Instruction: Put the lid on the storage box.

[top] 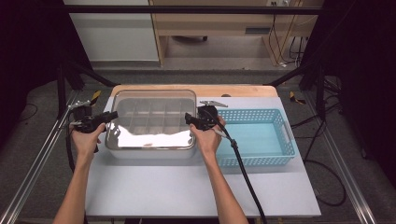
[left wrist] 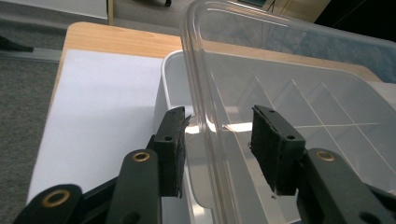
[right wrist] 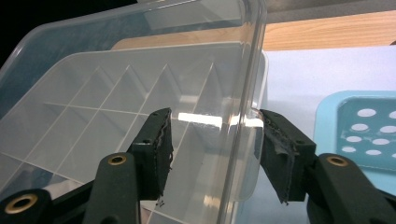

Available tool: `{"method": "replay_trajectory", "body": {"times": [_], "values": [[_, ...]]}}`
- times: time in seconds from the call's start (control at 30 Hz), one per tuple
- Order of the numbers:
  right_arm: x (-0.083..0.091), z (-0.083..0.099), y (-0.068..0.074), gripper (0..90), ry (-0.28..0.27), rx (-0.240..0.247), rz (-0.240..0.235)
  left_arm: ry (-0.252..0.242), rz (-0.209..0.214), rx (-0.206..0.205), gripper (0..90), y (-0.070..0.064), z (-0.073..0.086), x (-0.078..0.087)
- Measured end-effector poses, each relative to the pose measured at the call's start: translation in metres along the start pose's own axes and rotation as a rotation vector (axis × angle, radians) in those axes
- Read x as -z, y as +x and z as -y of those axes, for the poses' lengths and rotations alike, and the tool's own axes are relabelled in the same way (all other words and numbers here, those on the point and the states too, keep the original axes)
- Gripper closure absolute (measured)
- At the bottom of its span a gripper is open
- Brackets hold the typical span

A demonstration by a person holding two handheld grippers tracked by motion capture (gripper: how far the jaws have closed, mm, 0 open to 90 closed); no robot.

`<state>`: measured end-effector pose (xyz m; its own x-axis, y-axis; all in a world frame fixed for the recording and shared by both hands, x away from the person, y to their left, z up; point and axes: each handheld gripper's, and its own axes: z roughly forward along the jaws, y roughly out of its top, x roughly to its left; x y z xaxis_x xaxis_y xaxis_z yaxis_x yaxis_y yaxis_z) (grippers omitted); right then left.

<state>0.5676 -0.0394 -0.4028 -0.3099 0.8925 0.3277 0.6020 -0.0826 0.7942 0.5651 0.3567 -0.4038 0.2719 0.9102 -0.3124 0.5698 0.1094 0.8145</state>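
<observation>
Two handheld grippers at opposite short ends of a clear plastic lid (top: pixel 154 119), held over a white divided box (top: pixel 154 151) at the middle of a pale table (top: pixel 187 186). Left gripper (top: pixel 111 115) at the lid's left edge, jaws apart, straddling the rim: outer pad (left wrist: pixel 173 140) just touching the lip, inner pad (left wrist: pixel 268 147) clear of the plastic. Right gripper (top: pixel 189 119) at the lid's right edge, jaws likewise apart around the rim, outer pad (right wrist: pixel 275 149) close against the lip, inner pad (right wrist: pixel 159 149) off it under the clear panel. Seen through the lid, white dividers of the box's compartments. Lid raised and tilted above the box, bright glare along its near edge. Just right of the box, a light blue perforated basket (top: pixel 261 158), near the right hand (top: pixel 208 137). Left hand (top: pixel 85 140) beside the box's left wall. Behind both, a strip of bare wooden tabletop (top: pixel 233 90).
</observation>
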Motion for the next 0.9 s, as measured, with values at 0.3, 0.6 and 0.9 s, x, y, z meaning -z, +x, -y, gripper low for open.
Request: {"method": "replay_trajectory", "body": {"times": [0.3, 0.6, 0.9], "values": [[-0.009, 0.002, -0.003, 44.3, 0.022, -0.021, 0.001, 0.015, -0.009, 0.002, 54.3, 0.002, 0.003, -0.004], [-0.018, 0.008, -0.004, 40.6, 0.028, -0.021, 0.002, 0.029, -0.017, 0.008, 54.3, 0.005, 0.004, -0.007], [-0.023, 0.011, -0.001, 35.5, 0.034, -0.006, 0.009, 0.032, -0.019, 0.011, 54.0, 0.008, 0.006, -0.009]]}}
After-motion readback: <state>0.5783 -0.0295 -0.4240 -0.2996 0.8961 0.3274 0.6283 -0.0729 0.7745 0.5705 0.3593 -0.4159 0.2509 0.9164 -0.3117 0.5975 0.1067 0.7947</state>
